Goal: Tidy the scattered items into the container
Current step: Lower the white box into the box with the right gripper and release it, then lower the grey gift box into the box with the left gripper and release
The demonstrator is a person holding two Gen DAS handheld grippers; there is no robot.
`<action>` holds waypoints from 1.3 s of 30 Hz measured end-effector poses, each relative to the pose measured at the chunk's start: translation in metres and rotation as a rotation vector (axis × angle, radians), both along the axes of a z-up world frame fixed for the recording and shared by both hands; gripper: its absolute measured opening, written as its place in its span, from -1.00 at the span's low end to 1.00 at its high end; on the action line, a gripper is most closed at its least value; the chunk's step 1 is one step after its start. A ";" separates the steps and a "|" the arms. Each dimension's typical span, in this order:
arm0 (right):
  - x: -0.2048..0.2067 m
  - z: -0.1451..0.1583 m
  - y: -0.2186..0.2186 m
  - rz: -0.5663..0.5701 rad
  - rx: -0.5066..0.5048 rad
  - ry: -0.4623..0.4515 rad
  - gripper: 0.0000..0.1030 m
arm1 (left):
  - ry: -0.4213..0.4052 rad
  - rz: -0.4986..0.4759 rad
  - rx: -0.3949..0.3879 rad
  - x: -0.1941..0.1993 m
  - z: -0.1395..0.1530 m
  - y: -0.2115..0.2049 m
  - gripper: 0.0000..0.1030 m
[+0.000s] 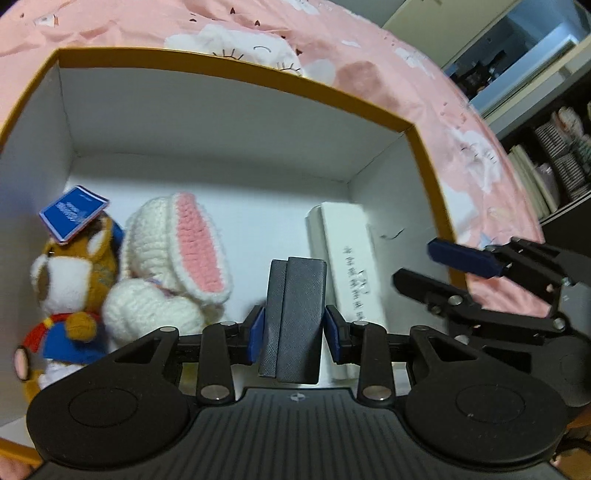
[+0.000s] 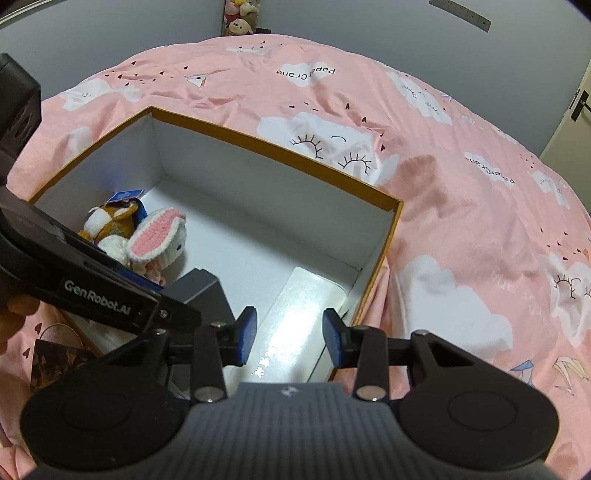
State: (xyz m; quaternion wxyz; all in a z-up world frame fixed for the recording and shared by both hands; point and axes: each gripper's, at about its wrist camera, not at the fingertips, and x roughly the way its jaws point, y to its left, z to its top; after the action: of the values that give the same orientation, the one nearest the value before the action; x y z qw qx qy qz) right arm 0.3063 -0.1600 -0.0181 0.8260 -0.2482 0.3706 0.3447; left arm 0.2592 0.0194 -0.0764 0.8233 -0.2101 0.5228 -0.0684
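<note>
Dark grey case: upright, textured, pinched on both flanks by the blue pads of your left hand-held gripper. It sits low inside the box, near the front of the floor. Whether its bottom edge touches the floor cannot be told.

Box: open top, orange rim, white inner walls, white floor. It rests on the bed.

Already inside:
- long white carton lying flat just right of the case, printed characters along its side; glare on it in the right wrist view.
- crocheted white rabbit with a pink-lined ear, left of the case.
- brown plush toy in blue and red clothing, against the left wall, touching the rabbit; a blue tag sits on its head.

Your right hand-held gripper: jaws spread, nothing between the pads, hanging above the white carton at the box's right front corner. In the left wrist view it reaches in from the right, over the rim.

Bedding: pink cover printed with white clouds, sleepy eyes, paper cranes and small dark hearts; wrinkled around the box.

Room: grey wall behind the bed, stuffed toys stacked in the far corner, a door at right. Left wrist view shows dark shelving with folded items beyond the bed.
</note>
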 end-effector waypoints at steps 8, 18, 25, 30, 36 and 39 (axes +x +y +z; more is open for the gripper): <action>-0.003 -0.004 -0.001 0.009 0.001 -0.003 -0.17 | -0.001 -0.028 0.128 -0.013 0.009 -0.006 -0.17; -0.004 -0.005 -0.001 0.012 0.001 -0.006 -0.17 | -0.046 -0.050 0.244 -0.026 0.018 -0.013 -0.28; -0.003 -0.006 -0.001 0.009 0.002 -0.006 -0.17 | -0.022 -0.081 0.178 -0.021 0.011 -0.015 -0.79; -0.003 -0.006 -0.001 0.007 0.000 -0.010 -0.17 | 0.065 -0.023 0.075 -0.015 -0.012 -0.006 -0.83; -0.005 -0.008 0.000 0.014 -0.008 -0.017 -0.17 | 0.062 -0.040 0.013 -0.013 -0.015 -0.008 -0.83; -0.006 -0.009 0.001 0.015 -0.007 -0.008 -0.17 | 0.056 -0.047 0.001 -0.012 -0.015 -0.011 -0.83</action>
State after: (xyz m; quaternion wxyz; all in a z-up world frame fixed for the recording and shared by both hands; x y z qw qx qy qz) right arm 0.3002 -0.1585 -0.0272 0.8240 -0.2554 0.3665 0.3486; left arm 0.2470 0.0084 -0.0912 0.8068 -0.1990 0.5503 -0.0816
